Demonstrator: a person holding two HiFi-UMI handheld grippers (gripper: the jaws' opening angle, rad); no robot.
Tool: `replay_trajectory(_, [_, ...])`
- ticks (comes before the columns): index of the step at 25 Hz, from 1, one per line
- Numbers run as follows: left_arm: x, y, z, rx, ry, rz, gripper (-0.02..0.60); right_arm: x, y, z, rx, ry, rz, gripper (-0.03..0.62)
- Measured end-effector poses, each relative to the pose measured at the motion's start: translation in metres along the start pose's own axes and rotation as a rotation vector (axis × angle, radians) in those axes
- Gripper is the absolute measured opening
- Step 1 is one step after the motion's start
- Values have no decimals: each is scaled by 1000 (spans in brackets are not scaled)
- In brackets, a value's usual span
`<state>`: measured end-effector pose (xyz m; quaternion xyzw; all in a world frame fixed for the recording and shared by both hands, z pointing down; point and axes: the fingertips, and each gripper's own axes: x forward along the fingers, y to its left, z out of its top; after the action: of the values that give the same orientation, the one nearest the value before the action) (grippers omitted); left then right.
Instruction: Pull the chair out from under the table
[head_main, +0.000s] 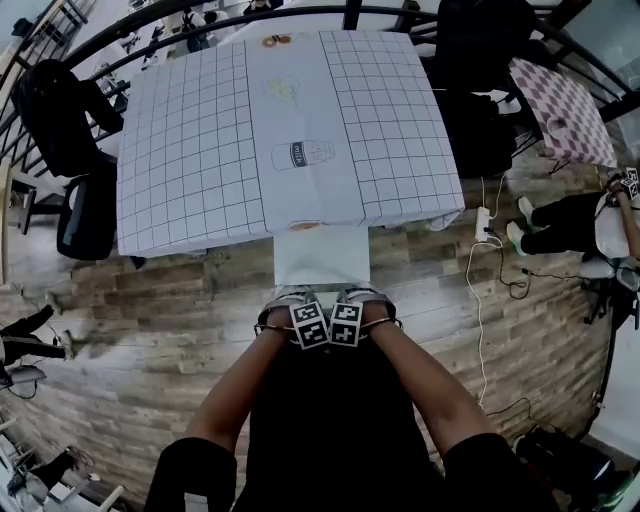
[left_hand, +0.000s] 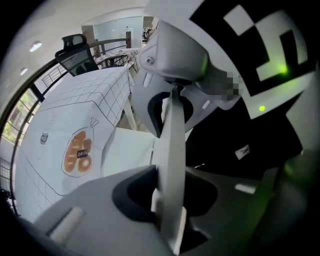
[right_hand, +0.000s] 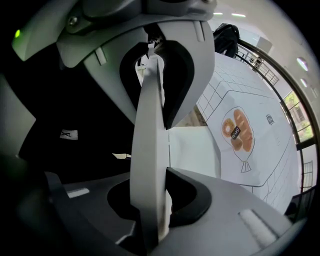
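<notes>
A white chair stands partly tucked under the table (head_main: 200, 150), which wears a grid-patterned cloth with food drawings. The chair's seat (head_main: 320, 255) sticks out from the near table edge. My two grippers sit side by side on the top edge of the chair's backrest, the left gripper (head_main: 292, 297) beside the right gripper (head_main: 366, 296). In the left gripper view the thin white backrest edge (left_hand: 172, 125) runs between the jaws of the left gripper (left_hand: 170, 165), which are shut on it. The right gripper (right_hand: 152, 165) clamps the same backrest (right_hand: 150, 115) likewise. The chair's legs are hidden.
Black office chairs (head_main: 70, 130) stand left of the table. At the right, a power strip and cable (head_main: 483, 222) lie on the wood floor, a seated person (head_main: 570, 225) stretches legs out, and a second table (head_main: 565, 110) stands behind. My body is close behind the chair.
</notes>
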<state>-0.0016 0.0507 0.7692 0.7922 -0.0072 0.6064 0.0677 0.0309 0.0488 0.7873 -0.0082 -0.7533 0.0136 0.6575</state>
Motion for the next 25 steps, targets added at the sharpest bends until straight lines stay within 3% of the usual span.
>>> replay_trajectory(5, [1, -6, 1, -36, -19, -6, 100, 1, 6, -3, 4, -3, -9, 72])
replay_trajectory(14, [2, -33, -1, 36, 22, -7, 89, 0, 30, -5, -22, -8, -6, 72])
replay_trajectory(25, [3, -50, -7, -75, -21, 18, 97, 4, 50, -1, -22, -36, -6, 74])
